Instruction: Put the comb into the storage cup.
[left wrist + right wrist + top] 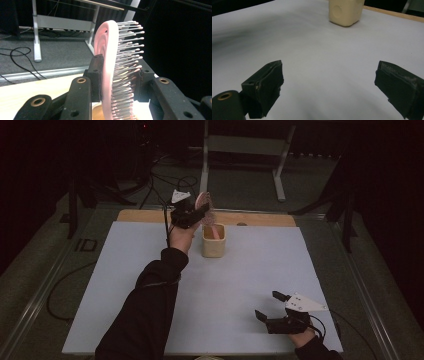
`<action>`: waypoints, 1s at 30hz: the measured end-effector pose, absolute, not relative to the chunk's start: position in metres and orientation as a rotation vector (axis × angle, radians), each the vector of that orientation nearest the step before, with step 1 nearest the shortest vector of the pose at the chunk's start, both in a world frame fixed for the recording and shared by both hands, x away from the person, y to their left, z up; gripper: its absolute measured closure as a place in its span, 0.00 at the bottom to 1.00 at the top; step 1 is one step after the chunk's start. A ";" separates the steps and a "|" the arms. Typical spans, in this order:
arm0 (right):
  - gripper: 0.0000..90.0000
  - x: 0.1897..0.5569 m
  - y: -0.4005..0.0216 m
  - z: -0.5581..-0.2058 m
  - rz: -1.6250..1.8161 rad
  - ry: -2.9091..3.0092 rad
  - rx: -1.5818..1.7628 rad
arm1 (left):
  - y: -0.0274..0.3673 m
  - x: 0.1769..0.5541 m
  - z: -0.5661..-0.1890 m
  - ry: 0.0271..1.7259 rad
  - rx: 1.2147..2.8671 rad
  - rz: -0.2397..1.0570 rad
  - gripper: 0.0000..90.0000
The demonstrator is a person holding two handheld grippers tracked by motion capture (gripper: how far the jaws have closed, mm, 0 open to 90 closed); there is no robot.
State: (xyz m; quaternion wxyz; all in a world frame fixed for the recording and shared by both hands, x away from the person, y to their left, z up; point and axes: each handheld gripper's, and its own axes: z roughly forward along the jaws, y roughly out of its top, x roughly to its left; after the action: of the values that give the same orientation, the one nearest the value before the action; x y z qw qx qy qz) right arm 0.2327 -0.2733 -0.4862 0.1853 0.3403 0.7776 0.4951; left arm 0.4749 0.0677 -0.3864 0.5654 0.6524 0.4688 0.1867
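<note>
While the left hand-held gripper (117, 82) clamps a pink hairbrush (112, 62) above the cream cup (213, 241), the right hand-held gripper (272, 306) rests spread apart.

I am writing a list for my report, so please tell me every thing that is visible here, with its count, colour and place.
hairbrush: one, pink with metal bristles, clamped at its head by the left gripper, handle down in the holder
holder: one, cream, square, far middle of the board
board: one, white, covers the table
table edge: one, light wood, behind the board
frame: one, white metal, on the floor beyond
cables: several, black, on the floor
left gripper: one, black, raised above the holder
right gripper: one, black, jaws wide apart, near right corner
sleeve: black, left arm
</note>
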 end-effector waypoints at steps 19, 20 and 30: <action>0.08 0.233 -0.273 -0.487 1.395 2.192 0.961 | 0.069 0.479 -0.404 1.106 1.526 0.414 0.73; 0.08 0.233 -0.273 -0.487 1.394 2.192 0.961 | 0.069 0.479 -0.404 1.111 1.521 0.407 0.73; 0.08 0.233 -0.273 -0.487 1.392 2.196 0.960 | 0.071 0.481 -0.413 1.124 1.522 0.384 0.73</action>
State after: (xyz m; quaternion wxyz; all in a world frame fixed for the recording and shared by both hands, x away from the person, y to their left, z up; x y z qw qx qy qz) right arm 0.2332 -0.2732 -0.4869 0.1838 0.3406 0.7787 0.4938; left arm 0.4810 0.0712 -0.4131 0.5693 0.6482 0.4786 0.1634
